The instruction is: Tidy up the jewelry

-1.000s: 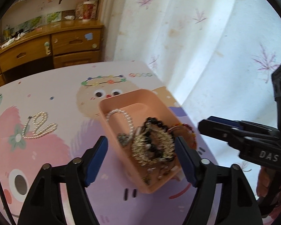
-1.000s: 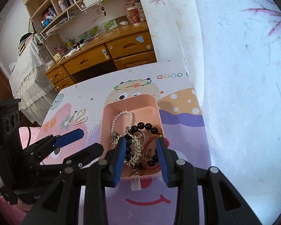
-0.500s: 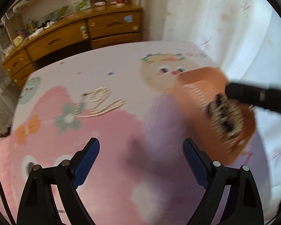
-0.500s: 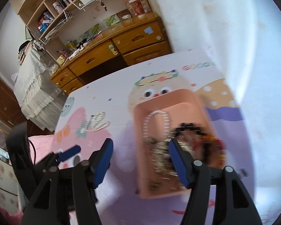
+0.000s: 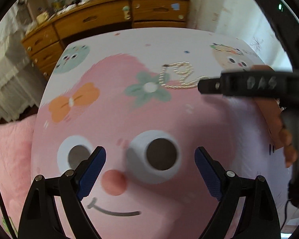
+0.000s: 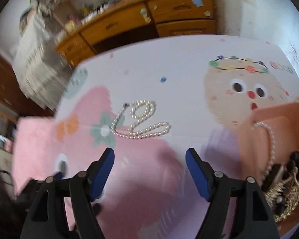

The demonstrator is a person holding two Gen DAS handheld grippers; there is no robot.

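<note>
Jewelry fills the peach tray; pearl necklace lies outside.

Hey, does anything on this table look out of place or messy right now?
Yes. One pearl necklace lies loose in loops on the cartoon mat, apart from the orange tray at the right, where the other jewelry sits in a tangled heap.
</note>
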